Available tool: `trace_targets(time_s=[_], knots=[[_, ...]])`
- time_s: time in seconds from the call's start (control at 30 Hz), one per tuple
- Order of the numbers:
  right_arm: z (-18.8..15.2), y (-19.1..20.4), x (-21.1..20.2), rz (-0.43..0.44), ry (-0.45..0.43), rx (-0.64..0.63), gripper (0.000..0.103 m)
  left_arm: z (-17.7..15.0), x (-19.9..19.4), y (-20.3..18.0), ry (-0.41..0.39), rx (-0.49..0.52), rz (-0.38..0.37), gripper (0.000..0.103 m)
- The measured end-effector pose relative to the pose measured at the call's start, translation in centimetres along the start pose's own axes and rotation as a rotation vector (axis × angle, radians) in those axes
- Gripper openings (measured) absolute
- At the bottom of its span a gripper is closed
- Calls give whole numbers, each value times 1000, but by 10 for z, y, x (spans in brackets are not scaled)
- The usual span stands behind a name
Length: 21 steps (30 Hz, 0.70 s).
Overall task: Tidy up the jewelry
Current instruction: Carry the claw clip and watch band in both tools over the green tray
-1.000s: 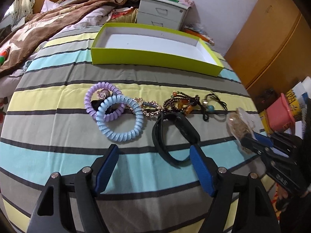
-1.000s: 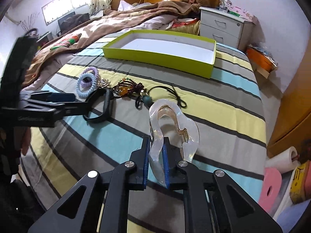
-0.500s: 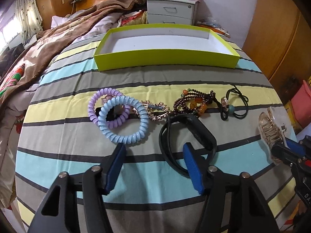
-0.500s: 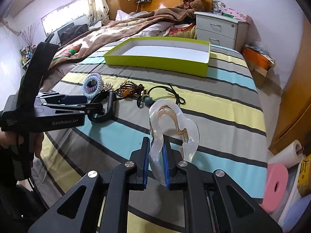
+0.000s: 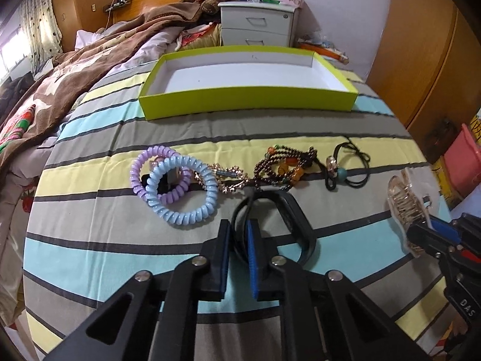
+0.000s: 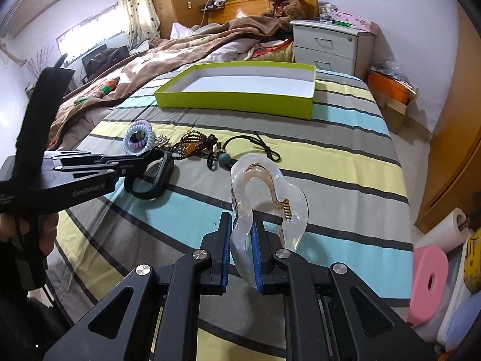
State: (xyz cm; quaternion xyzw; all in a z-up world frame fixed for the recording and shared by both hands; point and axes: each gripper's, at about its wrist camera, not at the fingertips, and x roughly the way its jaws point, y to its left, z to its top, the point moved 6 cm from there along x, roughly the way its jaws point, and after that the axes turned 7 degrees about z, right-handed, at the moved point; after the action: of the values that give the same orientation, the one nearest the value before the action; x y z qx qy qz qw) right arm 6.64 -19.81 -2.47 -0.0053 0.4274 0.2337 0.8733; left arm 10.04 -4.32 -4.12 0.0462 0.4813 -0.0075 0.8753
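Observation:
My left gripper [image 5: 238,234] is shut on the near edge of a black wristband [image 5: 296,216] lying on the striped bedspread. My right gripper [image 6: 242,236] is shut on a clear hair claw clip [image 6: 264,192], held above the bed; the clip also shows in the left wrist view [image 5: 405,207]. A row of jewelry lies beyond: a blue coil bracelet [image 5: 183,192] over a purple one [image 5: 150,159], a gold chain [image 5: 228,177], a brown bead bracelet [image 5: 285,168] and a black cord necklace [image 5: 345,165]. An open lime-green box [image 5: 249,102] sits behind them.
A brown blanket [image 5: 90,60] is heaped at the left of the bed. A white nightstand [image 5: 258,21] stands past the box. Wooden wardrobes [image 5: 427,45] line the right side. A pink stool [image 6: 430,282] and paper roll [image 6: 445,228] sit by the bed's right edge.
My left gripper has moved forward and closed its jaws onto the black wristband. My right gripper still holds the clear claw clip, barely moved.

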Motion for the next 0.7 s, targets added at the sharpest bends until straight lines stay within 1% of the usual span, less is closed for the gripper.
trace_targets(time_s=[0.17, 0.37, 0.7], knots=[[3, 3, -3, -7, -16, 10, 13, 0, -8, -2, -18, 8, -24, 11], [8, 6, -7, -19, -31, 17, 13, 4, -19, 3, -42, -8, -46, 11], [35, 12, -18, -42, -76, 4, 13, 21, -37, 14, -91, -23, -61, 11]])
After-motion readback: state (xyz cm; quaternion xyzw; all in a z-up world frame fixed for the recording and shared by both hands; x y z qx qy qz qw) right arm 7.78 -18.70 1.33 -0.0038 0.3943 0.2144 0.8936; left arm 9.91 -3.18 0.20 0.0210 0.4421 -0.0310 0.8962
